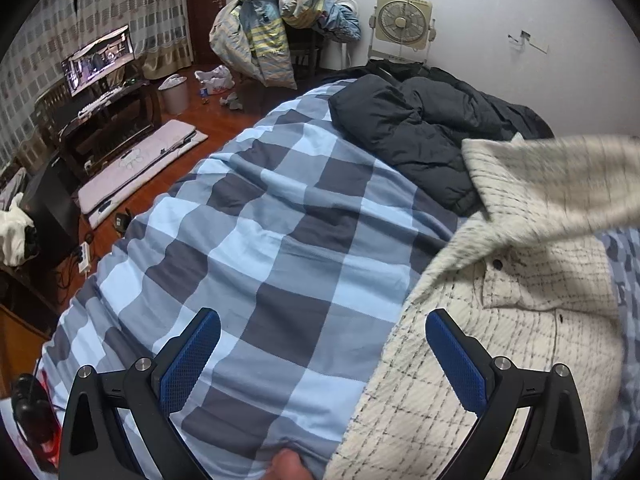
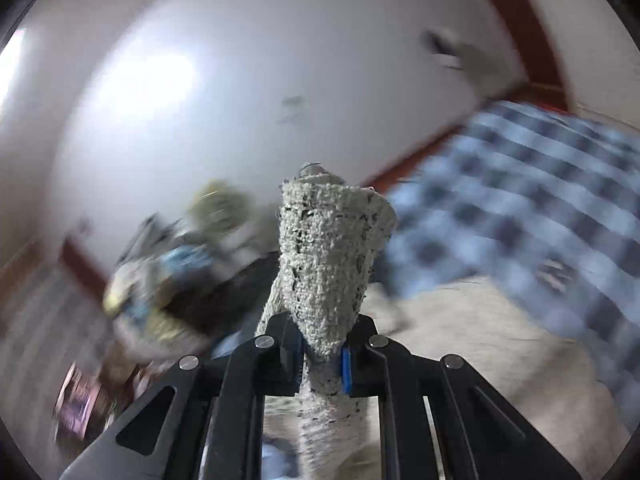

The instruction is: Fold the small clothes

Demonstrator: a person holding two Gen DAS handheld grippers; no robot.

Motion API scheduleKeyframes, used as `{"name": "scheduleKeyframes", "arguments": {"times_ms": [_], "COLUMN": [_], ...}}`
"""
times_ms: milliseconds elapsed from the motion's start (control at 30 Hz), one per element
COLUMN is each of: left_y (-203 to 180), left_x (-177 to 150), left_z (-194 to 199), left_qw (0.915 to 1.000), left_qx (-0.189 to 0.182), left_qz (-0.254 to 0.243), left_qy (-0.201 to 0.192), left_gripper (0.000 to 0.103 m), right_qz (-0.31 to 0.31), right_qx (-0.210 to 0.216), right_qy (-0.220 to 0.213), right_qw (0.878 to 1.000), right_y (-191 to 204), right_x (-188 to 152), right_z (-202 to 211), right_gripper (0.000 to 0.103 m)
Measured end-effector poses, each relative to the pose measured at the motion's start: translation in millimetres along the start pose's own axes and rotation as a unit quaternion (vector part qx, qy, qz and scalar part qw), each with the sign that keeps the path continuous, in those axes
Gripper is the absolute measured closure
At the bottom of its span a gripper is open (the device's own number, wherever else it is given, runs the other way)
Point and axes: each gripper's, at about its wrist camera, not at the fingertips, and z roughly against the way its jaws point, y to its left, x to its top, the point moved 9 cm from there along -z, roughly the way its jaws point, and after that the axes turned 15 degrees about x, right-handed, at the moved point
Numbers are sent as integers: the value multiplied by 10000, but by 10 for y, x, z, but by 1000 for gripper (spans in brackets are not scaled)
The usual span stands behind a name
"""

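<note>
Blue-padded fingers (image 1: 191, 360) of the left gripper (image 1: 320, 360) stand wide apart at the bottom of the left wrist view, holding nothing. Between them, at the frame's bottom edge, a fingertip-like shape (image 1: 289, 462) presses the quilt (image 1: 256, 216), a blue and grey check spread over the bed. Further left lie a floor mat (image 1: 136, 164), a lit screen (image 1: 100, 58) and a bin (image 1: 175, 93). At upper centre, clothes (image 1: 264, 28) are heaped on a chair, with a fan (image 1: 403, 24) against the wall and a dark jacket (image 1: 404, 136) on the bed. On the right, the cream checked garment (image 1: 492, 320) lies on the quilt, its upper part lifted and blurred. In the right wrist view, the right gripper (image 2: 322, 354) is clamped on a bunched fold of that garment.

It looks soft, thick and light, likely to drape and sag rather than slip; an edge or corner seems the best hold.

Its full outline is cut off at the right edge, and the right view is heavily smeared, so the background there is hard to read.
</note>
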Motion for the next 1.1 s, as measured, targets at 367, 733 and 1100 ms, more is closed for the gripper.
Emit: {"name": "scheduleKeyframes", "arguments": {"times_ms": [367, 733, 1100], "left_y": [-116, -90, -52], "left_x": [-60, -66, -34], "left_z": [-16, -38, -12], "left_qw": [9994, 9994, 9999], "left_qx": [122, 169, -69], "left_qz": [-320, -303, -119], "left_qy": [-37, 3, 49], "left_gripper": [0, 0, 0], "right_qz": [-1015, 175, 88], "right_qx": [-2183, 31, 317], "right_qy": [1827, 3677, 4241], "right_qw": [9532, 9298, 9050], "right_y": [-2372, 94, 1187], "right_x": [-1045, -2560, -3878], "right_z": [35, -1015, -1928], "right_gripper": [48, 47, 53]}}
